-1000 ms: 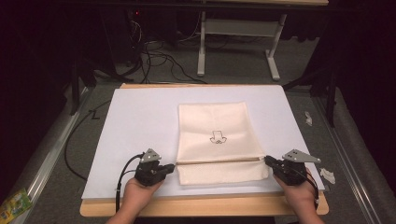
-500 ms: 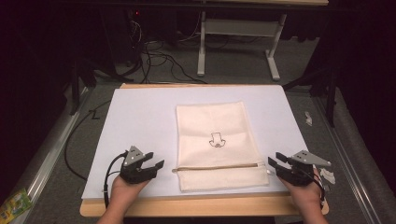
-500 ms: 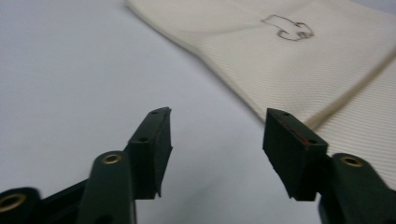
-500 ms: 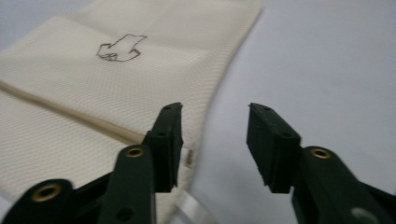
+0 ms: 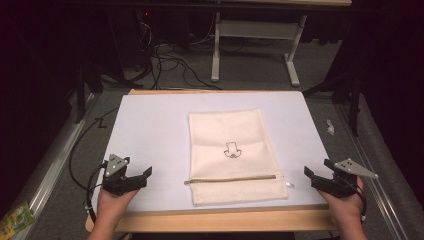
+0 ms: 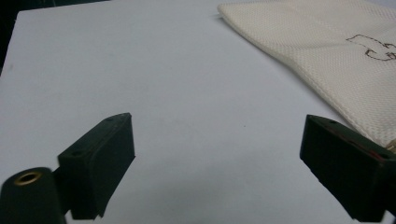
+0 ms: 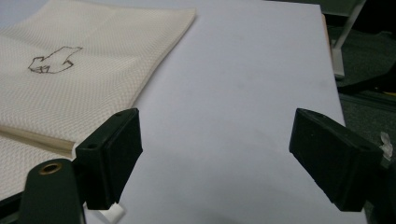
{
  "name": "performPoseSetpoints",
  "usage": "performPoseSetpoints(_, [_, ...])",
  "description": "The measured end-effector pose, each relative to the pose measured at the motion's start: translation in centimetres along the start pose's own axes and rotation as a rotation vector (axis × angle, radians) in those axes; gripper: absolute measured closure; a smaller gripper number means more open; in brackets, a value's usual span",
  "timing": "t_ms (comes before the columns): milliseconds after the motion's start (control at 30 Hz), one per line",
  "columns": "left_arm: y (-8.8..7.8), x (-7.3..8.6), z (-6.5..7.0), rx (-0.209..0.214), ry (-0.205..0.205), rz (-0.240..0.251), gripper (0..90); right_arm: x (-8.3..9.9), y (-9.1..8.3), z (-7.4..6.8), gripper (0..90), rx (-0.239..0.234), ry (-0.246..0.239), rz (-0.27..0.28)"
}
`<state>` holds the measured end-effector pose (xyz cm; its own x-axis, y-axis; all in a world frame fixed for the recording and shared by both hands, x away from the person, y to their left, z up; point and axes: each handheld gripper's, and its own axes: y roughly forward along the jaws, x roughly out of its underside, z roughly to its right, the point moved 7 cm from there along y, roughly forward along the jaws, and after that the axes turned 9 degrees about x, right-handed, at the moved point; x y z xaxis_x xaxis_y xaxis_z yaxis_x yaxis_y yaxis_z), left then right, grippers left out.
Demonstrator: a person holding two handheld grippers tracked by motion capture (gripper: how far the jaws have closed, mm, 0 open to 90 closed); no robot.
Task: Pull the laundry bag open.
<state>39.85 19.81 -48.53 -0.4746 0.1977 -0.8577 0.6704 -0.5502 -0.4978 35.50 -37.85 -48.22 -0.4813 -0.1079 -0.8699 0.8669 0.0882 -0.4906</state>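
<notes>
Cloth bag (image 5: 234, 155) flat mid-table (image 5: 150, 130), zipper at 6 o'clock. Left hand-held gripper (image 5: 135, 177) at 9, right hand-held gripper (image 5: 316, 179) at 3, both wide open, empty, maybe letting bag rest.

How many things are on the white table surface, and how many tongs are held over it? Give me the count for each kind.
Cream fabric pouch with a zipper and a small drawn figure: 1
Black two-jaw tongs, left and right, both open: 2
Total: 3
</notes>
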Motion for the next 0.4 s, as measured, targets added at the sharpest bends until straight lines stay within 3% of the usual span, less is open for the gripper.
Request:
performPoseSetpoints(133, [0.38, 0.07, 0.52, 0.006, 0.027, -0.017, 8.4, -0.15, 0.16, -0.92, 17.6, -0.012, -0.039, 0.000])
performPoseSetpoints(400, [0.34, 0.17, 0.58, 0.000, 0.025, -0.030, 7.2, -0.07, 0.35, -0.48, 17.1, -0.004, -0.020, -0.002])
